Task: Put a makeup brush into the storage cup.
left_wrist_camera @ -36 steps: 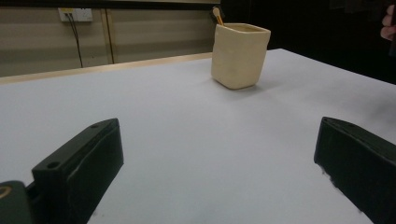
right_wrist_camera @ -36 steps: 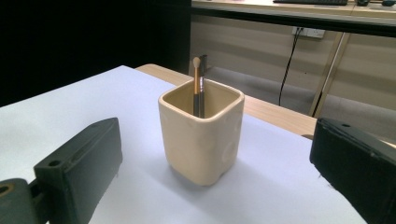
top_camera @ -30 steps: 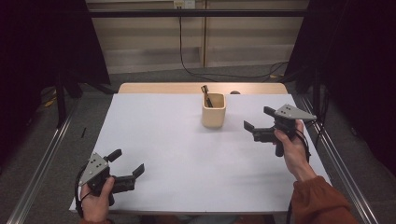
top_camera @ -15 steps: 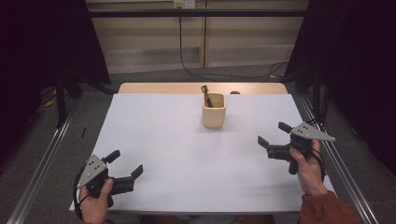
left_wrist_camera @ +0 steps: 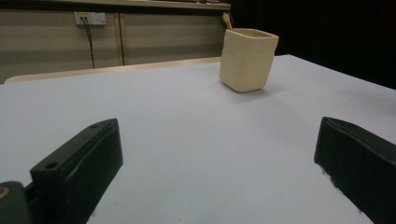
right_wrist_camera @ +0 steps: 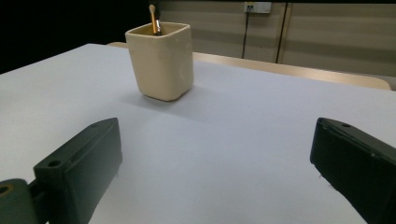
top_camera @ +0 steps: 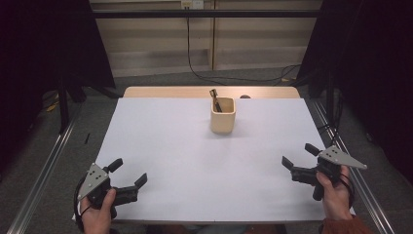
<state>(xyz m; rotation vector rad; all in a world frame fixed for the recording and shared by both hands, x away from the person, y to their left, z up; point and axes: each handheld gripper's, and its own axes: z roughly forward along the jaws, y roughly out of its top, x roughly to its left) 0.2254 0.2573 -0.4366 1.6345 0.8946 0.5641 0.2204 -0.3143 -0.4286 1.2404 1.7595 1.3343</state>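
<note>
At the near edge of the white desk (top_camera: 204,161), the left tongs (top_camera: 129,174) sit by the near left corner, jaws spread wide with nothing between them; the holding hand (top_camera: 97,217) is cut off by the bottom of the high view. The right tongs (top_camera: 298,157) are by the near right edge, jaws likewise spread and empty, the right hand (top_camera: 335,195) wrapped around the grip below the grey plate. In each gripper view the two black jaws rise from the bottom corners, partly cropped, with bare white desk between them.

Farther back, near the middle of the far edge and well apart from both tongs, stands a cream square cup (top_camera: 223,115), upright. A thin stick-like thing (top_camera: 215,99) leans inside it; just its top pokes above the rim, orange-brown with a pale tip, perhaps a brush or pencil. Beyond the white sheet a strip of wooden desk edge (top_camera: 165,91) shows, then a wall with a dangling black cable (top_camera: 191,48).
</note>
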